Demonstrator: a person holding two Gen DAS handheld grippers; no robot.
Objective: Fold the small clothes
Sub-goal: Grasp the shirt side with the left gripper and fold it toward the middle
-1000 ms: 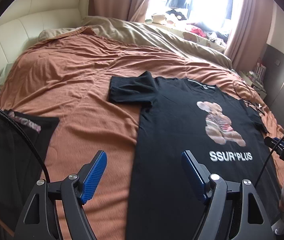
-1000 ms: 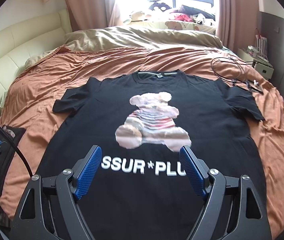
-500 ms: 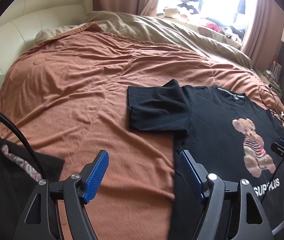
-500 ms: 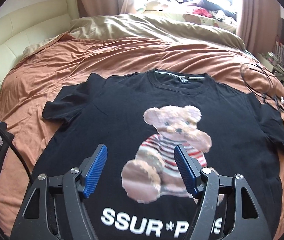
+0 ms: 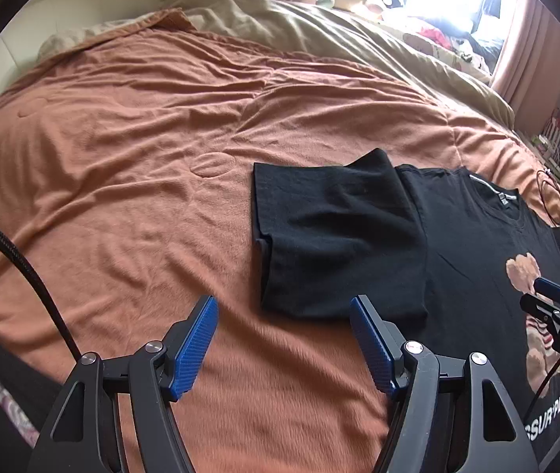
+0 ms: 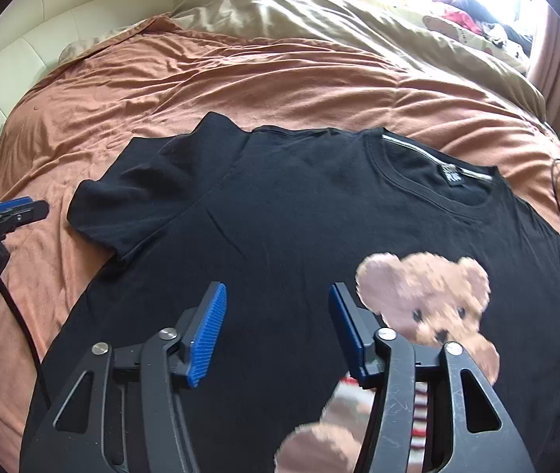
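I have brought both grippers up the bed from the shirt's hem toward its top. A second ago the left gripper (image 5: 283,349) looked over the lettering; now it hangs over the blanket (image 5: 122,157) just short of the sleeve (image 5: 331,236), whose lower edge lies a little ahead of its fingers. The right gripper (image 6: 278,333) has gone from the lettering to the chest, beside the bear's (image 6: 425,295) head. To me that means the fold starts here, at the sleeve and shoulder.

The shirt (image 6: 299,216) lies flat and face up on the blanket, collar (image 6: 437,181) far from me, that sleeve spread out sideways.

Both grippers tilt steeply down at the bed. The left's jaws stand apart and are closing slowly, with only blanket under them. The right's are closing faster over the black cloth, not yet pinching it.
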